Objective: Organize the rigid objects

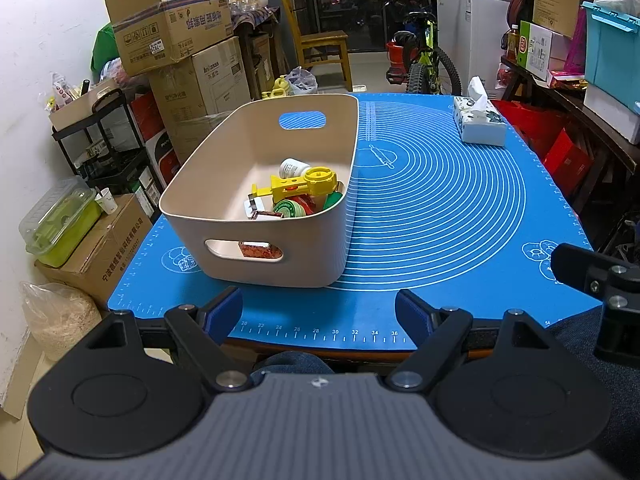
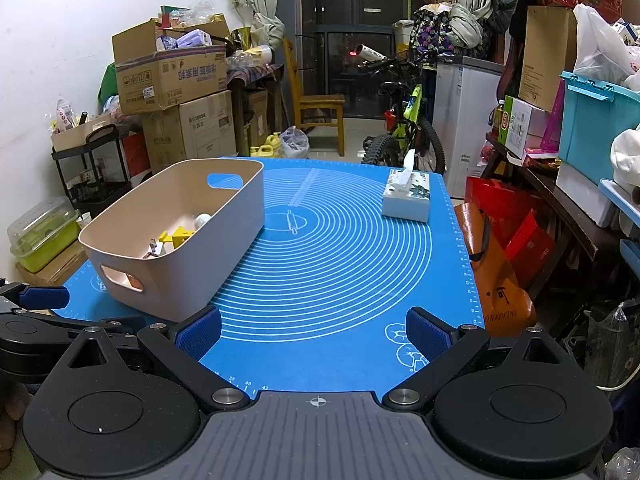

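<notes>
A beige plastic bin (image 1: 304, 240) with handle cut-outs stands on the left part of the blue mat (image 1: 440, 208); it also shows in the right wrist view (image 2: 208, 264). Inside lie a yellow plastic tool (image 1: 304, 186), a white bottle (image 1: 294, 168), a green-lidded round tin (image 1: 290, 209), a small red-brown box (image 1: 262, 216) and other small items. My left gripper (image 1: 319, 314) is open and empty at the mat's near edge, just in front of the bin. My right gripper (image 2: 314, 334) is open and empty over the mat's near right part.
A tissue box (image 1: 478, 120) sits at the mat's far right; it also shows in the right wrist view (image 2: 406, 198). Stacked cardboard boxes (image 1: 176, 36) and a black cart (image 1: 104, 140) stand left of the table. A bicycle (image 1: 420, 56) and a wooden chair (image 1: 320, 48) stand behind it. Red bags (image 2: 504, 232) crowd the right.
</notes>
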`<state>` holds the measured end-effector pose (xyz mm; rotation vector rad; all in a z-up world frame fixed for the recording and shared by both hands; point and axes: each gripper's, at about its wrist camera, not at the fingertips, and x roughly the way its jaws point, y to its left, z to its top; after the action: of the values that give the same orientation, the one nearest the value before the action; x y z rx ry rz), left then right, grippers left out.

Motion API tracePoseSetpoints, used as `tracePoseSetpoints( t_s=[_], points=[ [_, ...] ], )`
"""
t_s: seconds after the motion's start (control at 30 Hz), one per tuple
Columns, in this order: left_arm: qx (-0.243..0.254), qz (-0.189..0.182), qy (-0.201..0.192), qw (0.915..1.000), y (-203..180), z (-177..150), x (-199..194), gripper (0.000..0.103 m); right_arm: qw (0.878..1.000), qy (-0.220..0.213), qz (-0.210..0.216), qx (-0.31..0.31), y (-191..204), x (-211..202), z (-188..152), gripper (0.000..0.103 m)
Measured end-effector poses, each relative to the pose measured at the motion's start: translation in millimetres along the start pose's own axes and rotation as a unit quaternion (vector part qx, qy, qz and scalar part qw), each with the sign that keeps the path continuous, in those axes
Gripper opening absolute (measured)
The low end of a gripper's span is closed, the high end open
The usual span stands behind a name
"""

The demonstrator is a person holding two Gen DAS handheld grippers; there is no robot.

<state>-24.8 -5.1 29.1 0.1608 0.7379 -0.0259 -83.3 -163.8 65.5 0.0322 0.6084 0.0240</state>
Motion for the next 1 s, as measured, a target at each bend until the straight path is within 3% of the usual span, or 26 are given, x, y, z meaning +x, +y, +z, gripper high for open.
tracePoseSetpoints(
  t_s=[1.0],
  points=[
    [-0.001,-0.001,-0.001,1.0000,1.4,-0.4,-0.2,0.084,1.000,0.004,0.000,0.000,-0.7,0.2,-5.6,0.098]
  ],
)
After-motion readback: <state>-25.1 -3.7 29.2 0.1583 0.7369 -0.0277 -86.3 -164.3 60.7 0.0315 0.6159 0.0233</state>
